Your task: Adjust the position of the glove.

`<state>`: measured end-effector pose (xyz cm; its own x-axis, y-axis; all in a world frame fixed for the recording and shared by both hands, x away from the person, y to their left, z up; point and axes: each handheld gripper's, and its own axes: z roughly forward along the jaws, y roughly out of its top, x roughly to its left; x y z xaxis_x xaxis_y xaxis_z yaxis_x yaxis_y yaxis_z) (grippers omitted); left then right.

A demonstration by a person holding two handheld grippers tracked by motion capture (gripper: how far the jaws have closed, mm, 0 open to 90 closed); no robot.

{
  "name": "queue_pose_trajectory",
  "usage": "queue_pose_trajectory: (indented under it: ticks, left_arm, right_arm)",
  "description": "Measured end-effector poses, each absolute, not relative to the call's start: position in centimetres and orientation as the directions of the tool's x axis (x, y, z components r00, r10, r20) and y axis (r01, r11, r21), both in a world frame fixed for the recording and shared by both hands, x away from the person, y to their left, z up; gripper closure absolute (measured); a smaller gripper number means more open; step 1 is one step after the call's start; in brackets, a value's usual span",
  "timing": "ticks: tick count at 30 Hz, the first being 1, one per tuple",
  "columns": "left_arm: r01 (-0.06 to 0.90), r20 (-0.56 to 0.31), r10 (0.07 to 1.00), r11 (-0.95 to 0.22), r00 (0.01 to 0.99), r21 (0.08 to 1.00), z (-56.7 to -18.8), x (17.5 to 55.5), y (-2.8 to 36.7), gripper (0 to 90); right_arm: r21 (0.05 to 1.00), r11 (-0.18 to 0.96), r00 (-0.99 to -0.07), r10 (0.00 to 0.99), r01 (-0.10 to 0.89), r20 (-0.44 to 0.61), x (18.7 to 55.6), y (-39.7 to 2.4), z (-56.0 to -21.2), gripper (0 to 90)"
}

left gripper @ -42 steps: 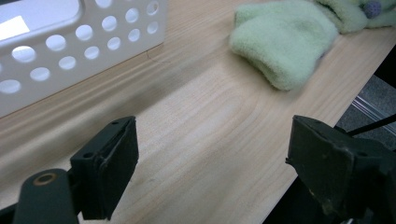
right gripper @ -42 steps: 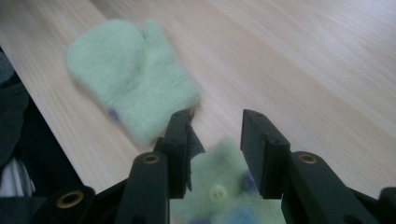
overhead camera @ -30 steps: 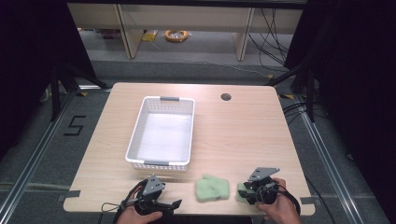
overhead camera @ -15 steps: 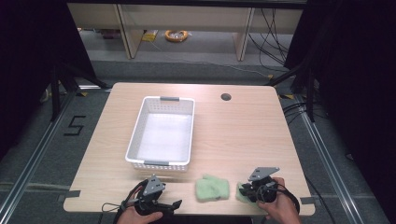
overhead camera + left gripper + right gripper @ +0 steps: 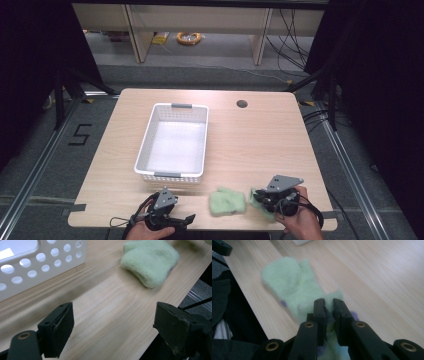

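Right gripper (image 5: 328,305) just closed, pinching green mitten (image 5: 294,287) cuff for lifting toward white basket (image 5: 150,137); left gripper (image 5: 112,325) open, idle.

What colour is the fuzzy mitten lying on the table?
Pale green. The mitten shows best in the left gripper view, lying on the wooden table.

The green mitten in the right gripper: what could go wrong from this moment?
1. The right gripper, whose jaws have just been closing, pinches only a small fold of the green mitten, so it may slip out when lifted.
2. The mitten lies close to the table's near edge; if it slips, it could fall off.
3. The white basket has raised walls; a low-hanging mitten might catch on the rim.
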<state>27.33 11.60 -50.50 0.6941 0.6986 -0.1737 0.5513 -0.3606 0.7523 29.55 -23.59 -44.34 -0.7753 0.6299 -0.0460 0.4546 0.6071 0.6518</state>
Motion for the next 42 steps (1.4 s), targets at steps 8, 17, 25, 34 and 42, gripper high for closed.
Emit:
queue_pose_trajectory:
  ticks: [8,17,25,34,42]
  left_arm:
    - [0.541,-0.163,0.691,-0.374,0.705,0.754,-50.3,27.4,11.5,15.9]
    - [0.553,-0.177,0.698,-0.36,0.694,0.752,-50.4,27.4,11.5,15.9]
    - [0.545,-0.17,0.691,-0.37,0.703,0.752,-50.4,27.4,11.4,15.9]
    - [0.555,-0.185,0.695,-0.355,0.695,0.752,-50.5,27.3,11.2,15.9]
    - [0.539,-0.155,0.683,-0.395,0.714,0.743,-50.5,27.4,11.2,15.9]
  right_arm:
    - [0.698,0.624,-0.838,0.543,0.352,-0.062,30.3,-20.4,-42.0,81.8]
    - [0.702,0.619,-0.866,0.5,0.353,-0.005,32.0,-17.3,-42.5,81.8]
    - [0.657,0.669,-0.888,0.459,0.347,0.002,32.7,-15.5,-43.7,81.8]
    - [0.608,0.695,-0.892,0.45,0.384,0.05,33.7,-14.1,-46.1,81.6]
    - [0.579,0.686,-0.876,0.47,0.442,0.112,34.2,-13.9,-47.0,78.2]
